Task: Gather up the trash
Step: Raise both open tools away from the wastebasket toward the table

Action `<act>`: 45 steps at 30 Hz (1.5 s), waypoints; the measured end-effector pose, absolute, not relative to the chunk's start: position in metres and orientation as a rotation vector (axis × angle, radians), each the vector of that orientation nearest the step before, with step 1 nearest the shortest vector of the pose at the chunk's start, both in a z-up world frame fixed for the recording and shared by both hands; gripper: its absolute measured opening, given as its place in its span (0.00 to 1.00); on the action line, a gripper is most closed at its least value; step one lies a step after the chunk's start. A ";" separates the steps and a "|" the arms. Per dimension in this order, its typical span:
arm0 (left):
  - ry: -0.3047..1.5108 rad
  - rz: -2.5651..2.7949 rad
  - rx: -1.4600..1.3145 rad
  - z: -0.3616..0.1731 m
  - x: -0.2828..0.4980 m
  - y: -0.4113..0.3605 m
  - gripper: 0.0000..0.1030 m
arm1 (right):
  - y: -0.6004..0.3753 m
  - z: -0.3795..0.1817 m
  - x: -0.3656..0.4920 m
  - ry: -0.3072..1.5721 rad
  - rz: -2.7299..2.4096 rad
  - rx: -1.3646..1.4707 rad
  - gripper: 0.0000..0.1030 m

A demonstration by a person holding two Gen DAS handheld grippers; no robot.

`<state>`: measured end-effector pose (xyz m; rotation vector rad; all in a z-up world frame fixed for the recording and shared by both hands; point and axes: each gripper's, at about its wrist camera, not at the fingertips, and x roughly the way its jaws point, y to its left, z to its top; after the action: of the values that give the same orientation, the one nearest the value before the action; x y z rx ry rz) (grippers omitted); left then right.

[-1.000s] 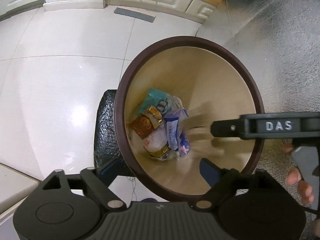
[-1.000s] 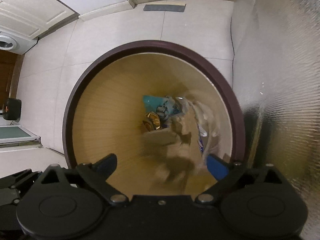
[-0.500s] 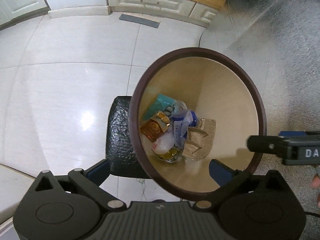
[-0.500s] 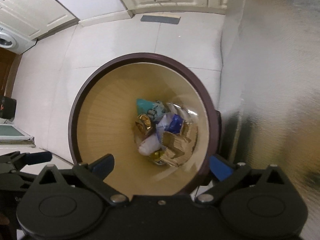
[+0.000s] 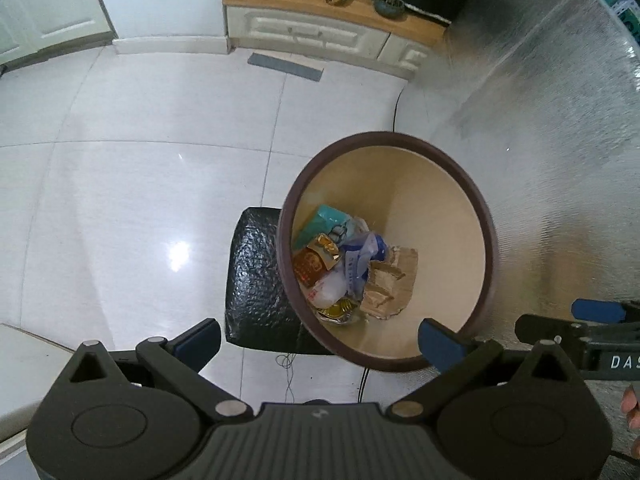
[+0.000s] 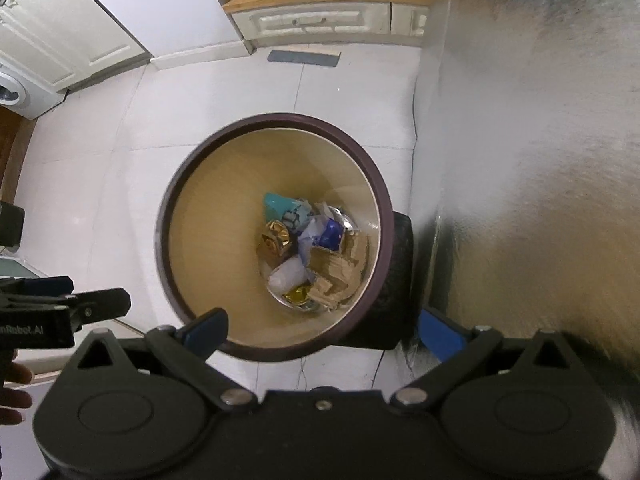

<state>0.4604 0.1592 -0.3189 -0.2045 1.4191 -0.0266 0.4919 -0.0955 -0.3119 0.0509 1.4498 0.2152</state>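
The big round bin [image 6: 384, 216] sits on the floor below both grippers. The trash [image 6: 312, 256] lies at its bottom. The left gripper [image 5: 320, 340] and right gripper [image 6: 324, 326] are wide apart, holding nothing. This drop looks done.

We hold our black two-finger left gripper [image 5: 320, 334] and black two-finger right gripper [image 6: 322, 328] side by side, blue-padded fingers [image 5: 438, 340] spread wide, gripping nothing.
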 end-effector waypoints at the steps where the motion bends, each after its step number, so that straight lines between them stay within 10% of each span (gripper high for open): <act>1: 1.414 -0.024 -0.207 -0.314 0.456 0.160 1.00 | -0.094 -0.306 0.488 1.439 0.216 0.046 1.00; 45: 1.047 -0.035 -0.170 -0.112 0.293 0.106 1.00 | -0.161 -0.090 0.307 1.007 0.218 0.021 1.00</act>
<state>0.2934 0.1062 -0.1117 -0.1701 1.0469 -0.0345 0.3066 -0.1614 -0.0904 0.0210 1.0074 0.2176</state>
